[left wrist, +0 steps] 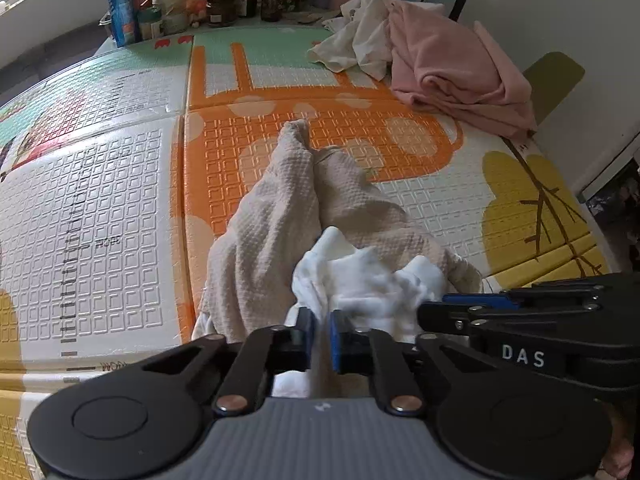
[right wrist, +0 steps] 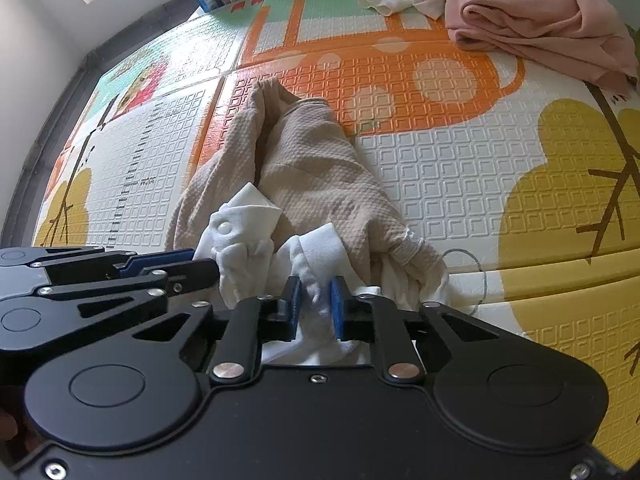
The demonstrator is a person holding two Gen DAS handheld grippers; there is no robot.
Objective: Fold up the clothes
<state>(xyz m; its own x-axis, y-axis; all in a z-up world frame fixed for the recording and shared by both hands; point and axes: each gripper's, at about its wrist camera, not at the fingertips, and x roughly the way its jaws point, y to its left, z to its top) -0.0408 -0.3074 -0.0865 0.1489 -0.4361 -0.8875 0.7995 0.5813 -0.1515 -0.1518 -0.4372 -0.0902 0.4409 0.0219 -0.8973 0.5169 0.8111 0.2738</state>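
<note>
While left gripper (left wrist: 322, 334) and right gripper (right wrist: 316, 306) fingers pinch white lining, beige waffle-knit garment (left wrist: 280, 216) lies bunched on embossed mat (left wrist: 120, 200).

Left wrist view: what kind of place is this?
Likely a home room: a patterned foam play mat as the work surface, loose clothes piled at the far side, household bottles and jars by a window.

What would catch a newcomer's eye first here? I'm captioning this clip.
The beige garment with white lining, stretched along the orange-patterned play mat, pinched at its near end by both the left gripper and right gripper. Behind, a pink cloth is heaped at the far right.
</note>
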